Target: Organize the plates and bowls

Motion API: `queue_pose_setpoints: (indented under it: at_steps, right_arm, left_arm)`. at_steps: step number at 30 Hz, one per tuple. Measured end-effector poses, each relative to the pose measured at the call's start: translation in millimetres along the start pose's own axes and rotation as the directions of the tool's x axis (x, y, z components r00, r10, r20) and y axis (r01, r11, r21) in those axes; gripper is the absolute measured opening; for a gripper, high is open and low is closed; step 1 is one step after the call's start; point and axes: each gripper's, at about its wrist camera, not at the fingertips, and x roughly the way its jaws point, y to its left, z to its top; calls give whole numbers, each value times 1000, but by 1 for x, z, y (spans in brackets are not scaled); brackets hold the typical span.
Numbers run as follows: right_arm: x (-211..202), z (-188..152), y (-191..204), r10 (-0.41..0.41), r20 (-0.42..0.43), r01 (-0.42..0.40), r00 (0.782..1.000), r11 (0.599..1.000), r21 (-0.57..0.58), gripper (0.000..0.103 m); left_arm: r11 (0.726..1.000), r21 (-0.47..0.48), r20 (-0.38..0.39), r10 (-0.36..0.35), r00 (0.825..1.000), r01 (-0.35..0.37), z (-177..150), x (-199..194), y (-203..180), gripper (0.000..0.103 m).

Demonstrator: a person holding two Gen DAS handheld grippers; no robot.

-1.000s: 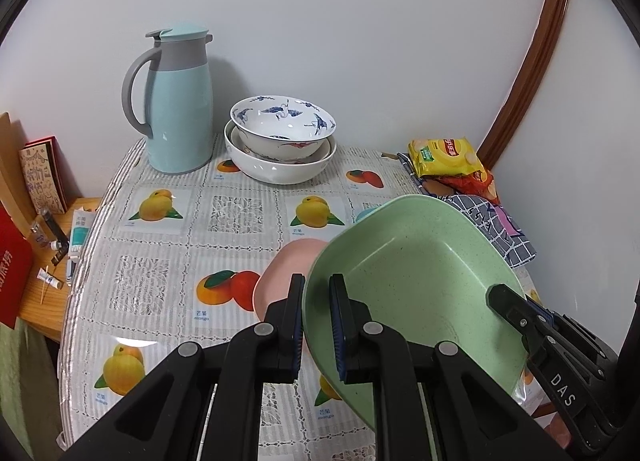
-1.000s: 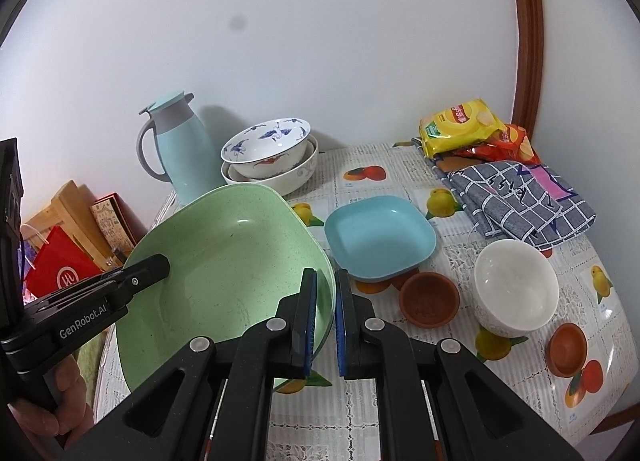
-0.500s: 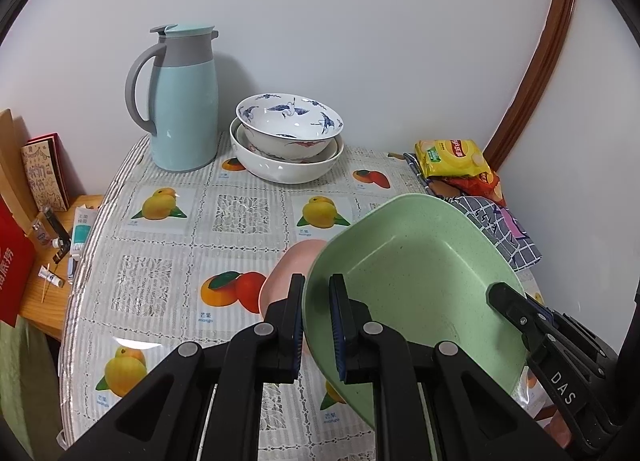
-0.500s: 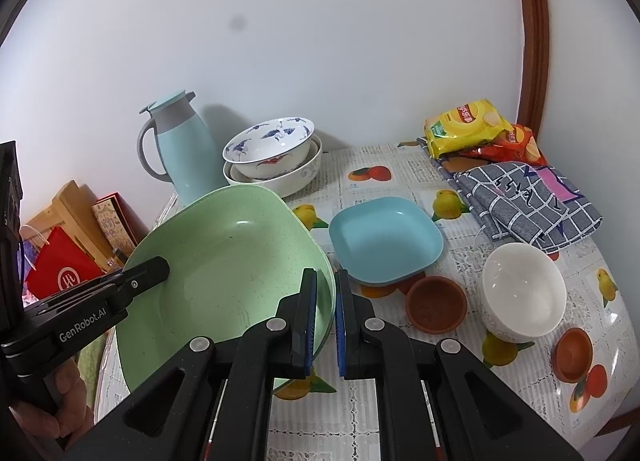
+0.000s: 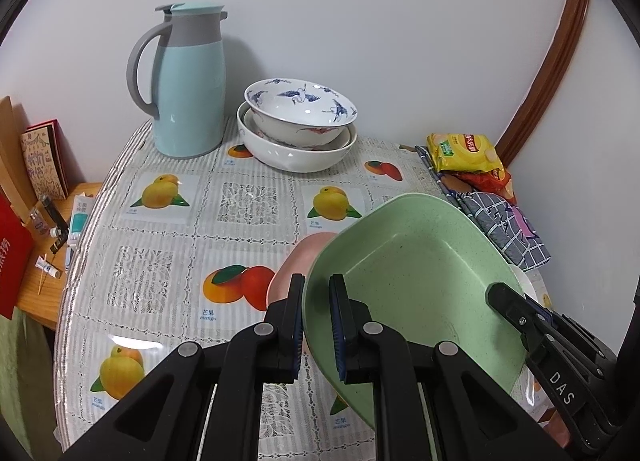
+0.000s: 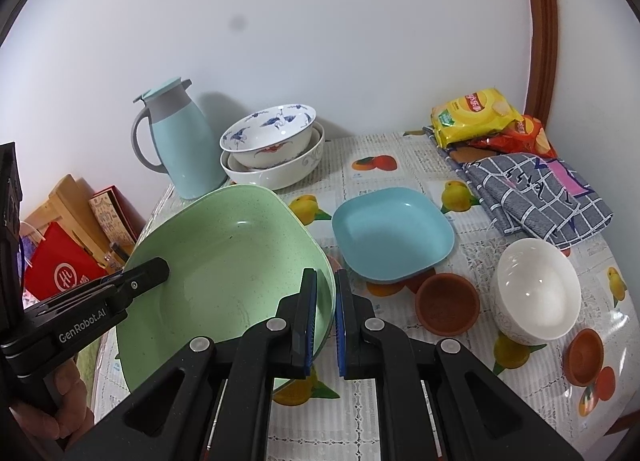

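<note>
Both grippers hold a large green plate [image 5: 416, 285] above the table, tilted. My left gripper [image 5: 316, 301] is shut on its left rim. My right gripper [image 6: 326, 297] is shut on its right rim; the plate [image 6: 224, 269] fills the left of the right wrist view. A pink plate [image 5: 296, 265] lies under it, mostly hidden. A blue square plate [image 6: 394, 233] lies mid-table. A blue-patterned bowl [image 5: 300, 109] is nested in a white bowl [image 5: 296, 153] at the back. A white bowl [image 6: 536, 293] and two brown saucers [image 6: 446, 303] [image 6: 584, 351] sit at the right.
A light-blue thermos jug [image 5: 188, 81] stands at the back left by the wall. Snack bags [image 6: 476, 117] and a folded checked cloth [image 6: 536, 189] lie at the back right. A low wooden shelf with small items [image 5: 44, 217] stands beside the table's left edge.
Both grippers have moved forward a little with the green plate; the bowls and jug at the back look nearer. The grips are unchanged.
</note>
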Motion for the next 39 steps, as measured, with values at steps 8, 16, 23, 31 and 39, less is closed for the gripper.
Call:
queue_pose_setpoints:
  at_steps: [8,16,23,31,39]
  right_arm:
    - [16,-1,5,11,-27,-11,1000,1000,-7,8]
    - [32,-4,6,13,-61,-14,998,1000,-7,8]
    - [42,-8,7,12,-79,-13,997,1000,-14,8]
    - [58,-14,9,23,-115,-25,993,999,-19,8]
    - [81,-28,6,42,-175,-43,984,999,0,8]
  left_arm:
    - [1000,-15,-15,7,1000,-8,-1,10,10,12]
    - [1000,-27,-38,11,999,-12,-4,25,17,12]
    - [999,-38,-55,16,998,-19,-7,33,22,12]
    - [998,-56,-94,32,995,-38,-15,47,31,12]
    - [996,-55,-141,66,988,-74,-27,63,38,12]
